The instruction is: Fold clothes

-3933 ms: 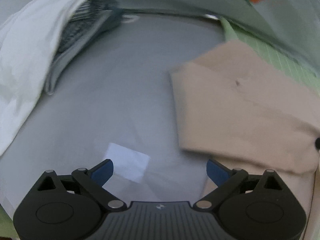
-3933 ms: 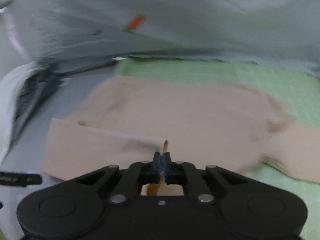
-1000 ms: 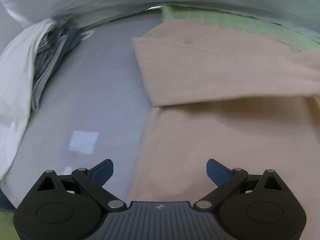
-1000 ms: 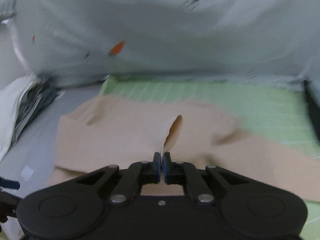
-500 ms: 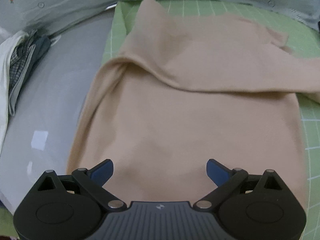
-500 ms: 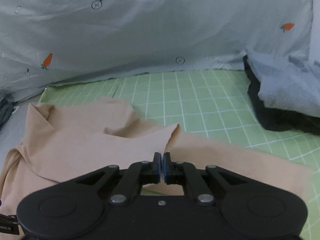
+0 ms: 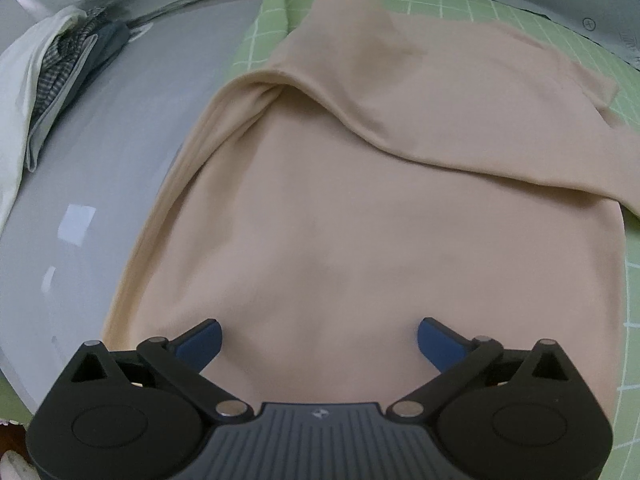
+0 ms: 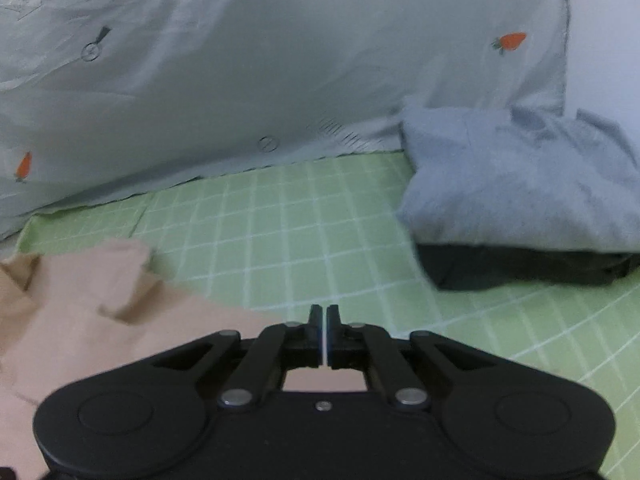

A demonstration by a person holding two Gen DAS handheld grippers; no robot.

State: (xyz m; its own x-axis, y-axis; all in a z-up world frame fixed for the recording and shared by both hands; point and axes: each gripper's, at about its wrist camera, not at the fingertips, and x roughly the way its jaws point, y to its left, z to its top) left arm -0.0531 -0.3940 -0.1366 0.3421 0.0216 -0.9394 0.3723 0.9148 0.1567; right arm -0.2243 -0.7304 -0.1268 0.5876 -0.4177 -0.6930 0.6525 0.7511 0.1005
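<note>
A beige long-sleeved top [image 7: 360, 208] lies on the green grid mat [image 7: 264, 28] and partly on the grey surface [image 7: 100, 168]. One sleeve is folded across its upper part. My left gripper [image 7: 320, 340] is open, its blue pads low over the garment's near hem, holding nothing. In the right wrist view the same beige top [image 8: 80, 312] lies at lower left. My right gripper [image 8: 324, 332] is shut with nothing visible between its fingertips, above the edge of the beige cloth.
A stack of folded clothes, white, striped and grey [image 7: 48, 80], sits at the far left. A folded blue-grey garment on a dark one [image 8: 520, 192] sits on the mat [image 8: 280, 220] at right. A pale sheet with carrot prints [image 8: 240, 60] hangs behind.
My right gripper has let go of the sleeve cuff it held and swung right toward the blue-grey pile. My left gripper has moved over the top's body, staying open.
</note>
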